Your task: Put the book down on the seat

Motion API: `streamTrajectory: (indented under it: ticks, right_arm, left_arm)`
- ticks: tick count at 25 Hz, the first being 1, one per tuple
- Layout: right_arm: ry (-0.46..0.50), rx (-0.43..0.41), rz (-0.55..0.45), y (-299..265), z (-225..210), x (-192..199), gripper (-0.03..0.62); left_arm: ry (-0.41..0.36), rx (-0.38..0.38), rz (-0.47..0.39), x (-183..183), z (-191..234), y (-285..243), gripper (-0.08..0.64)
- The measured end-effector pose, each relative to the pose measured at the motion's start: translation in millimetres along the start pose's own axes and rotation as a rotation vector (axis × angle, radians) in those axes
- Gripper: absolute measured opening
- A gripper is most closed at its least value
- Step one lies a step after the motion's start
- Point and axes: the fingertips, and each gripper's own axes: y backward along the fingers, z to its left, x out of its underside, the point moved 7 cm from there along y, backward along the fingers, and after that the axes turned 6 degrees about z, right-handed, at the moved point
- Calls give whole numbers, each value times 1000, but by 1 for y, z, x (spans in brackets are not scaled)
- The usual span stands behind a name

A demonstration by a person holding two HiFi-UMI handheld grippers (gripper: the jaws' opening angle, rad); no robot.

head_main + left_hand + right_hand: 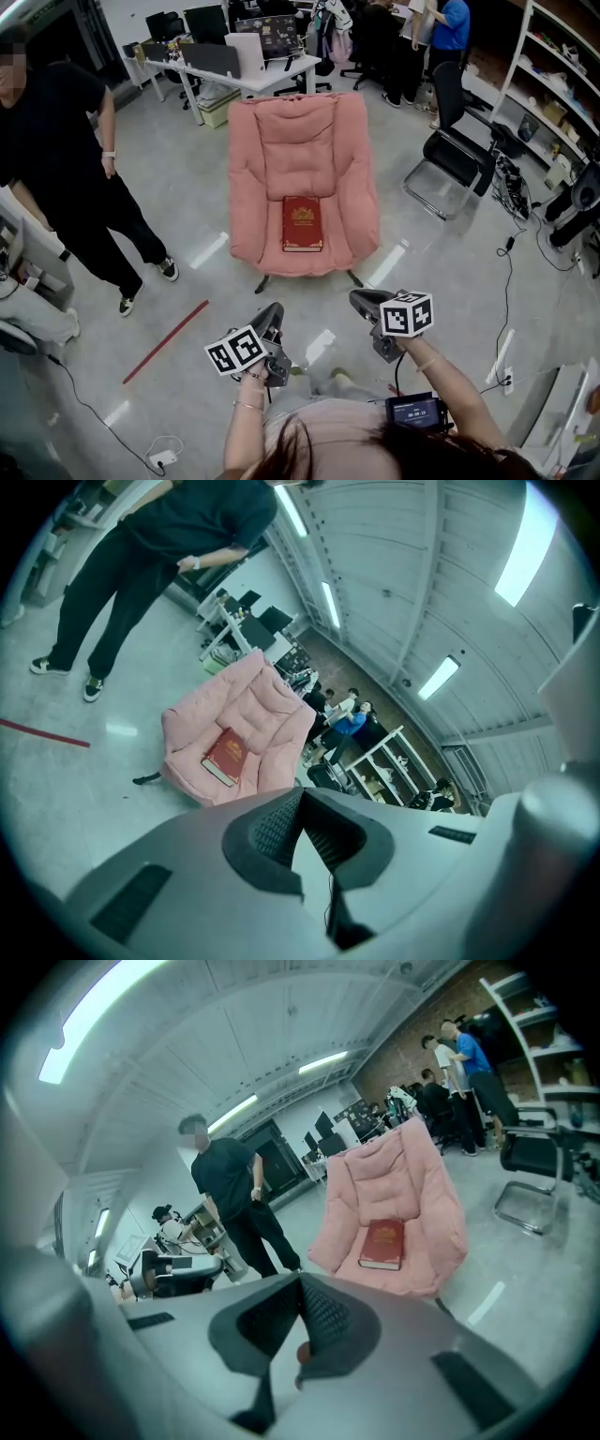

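Red hardbound book point(302, 224) lies flat on the seat of the pink cushioned armchair point(298, 150), and we record our left gripper point(272, 317) and right gripper point(362, 301) well apart from it, each with jaws closed together on nothing.

Ahead of both grippers, the armchair point(300, 159) is padded pink cloth, matt and quilted. The book point(302, 223) on it has a red, faintly shiny cover with gilt stamping. The floor point(187, 178) around is smooth, glossy grey. The left gripper point(302, 795) is matt grey plastic, with ribbed black pads point(275, 825).
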Motion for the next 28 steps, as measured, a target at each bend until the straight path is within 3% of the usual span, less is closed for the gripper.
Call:
streamTrajectory:
  ticks: [28]
  right_arm:
    - [75,-59,24,45,-26,35,15]
  left_arm:
    - [9,-59,-78,77,-53,7,-2]
